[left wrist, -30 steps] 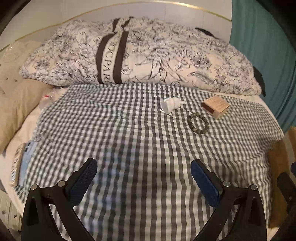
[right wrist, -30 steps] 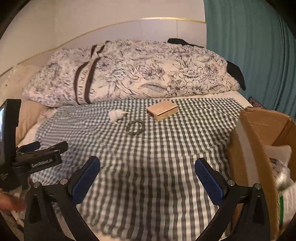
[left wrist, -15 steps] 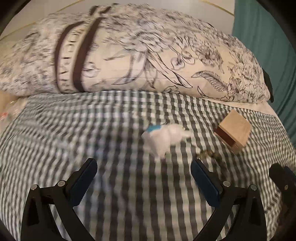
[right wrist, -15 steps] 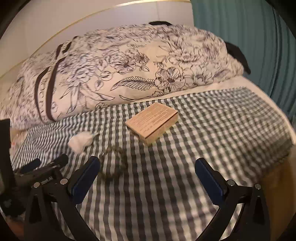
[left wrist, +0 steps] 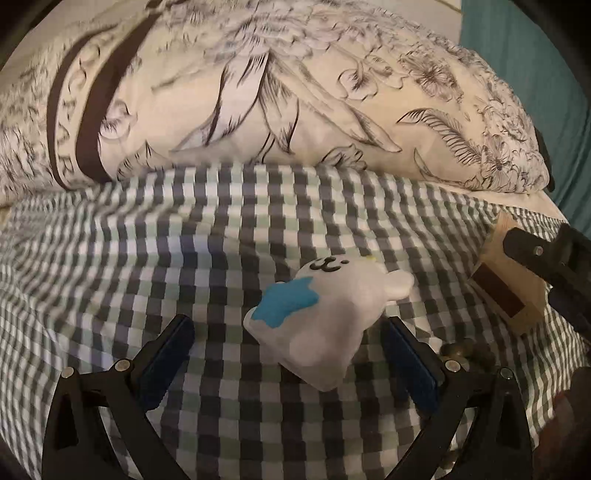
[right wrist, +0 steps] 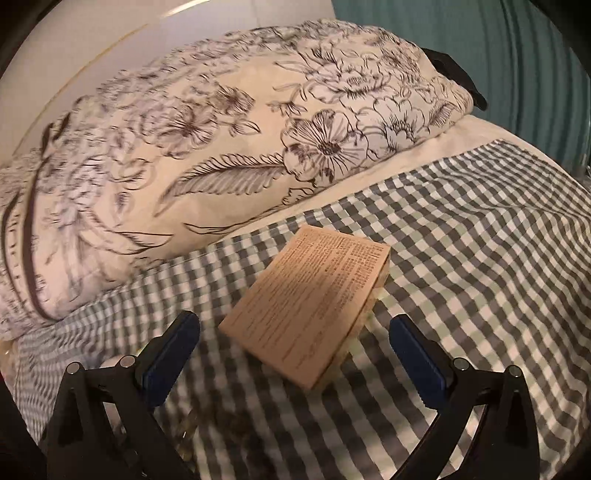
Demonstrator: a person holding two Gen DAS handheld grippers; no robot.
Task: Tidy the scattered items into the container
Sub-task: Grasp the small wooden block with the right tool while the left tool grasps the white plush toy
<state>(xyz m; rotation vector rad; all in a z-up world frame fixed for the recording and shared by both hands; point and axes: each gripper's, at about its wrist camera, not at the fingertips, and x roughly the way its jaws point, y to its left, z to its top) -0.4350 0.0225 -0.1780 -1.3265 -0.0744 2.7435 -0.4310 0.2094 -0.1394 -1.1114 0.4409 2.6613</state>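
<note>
A white plush toy [left wrist: 321, 325] with a blue patch lies on the checked bedspread [left wrist: 184, 258]. My left gripper [left wrist: 291, 354] is open, its jaws on either side of the toy, not touching it. A tan printed box [right wrist: 310, 302] lies on the bedspread; my right gripper [right wrist: 295, 354] is open around its near end. The box also shows at the right of the left wrist view [left wrist: 509, 280], with part of the right gripper in front of it. A dark bead bracelet [left wrist: 461, 350] lies between toy and box, blurred in the right wrist view [right wrist: 229, 432]. The container is out of view.
A large floral quilt bundle [right wrist: 221, 147] lies along the far side of the bed, just behind both items. A teal curtain [right wrist: 517, 55] hangs at the right. A white headboard [right wrist: 147, 29] stands behind the quilt.
Both grippers have moved forward and down over the bed. The toy now sits between my left jaws and the box between my right jaws. The cardboard container has left the right view.
</note>
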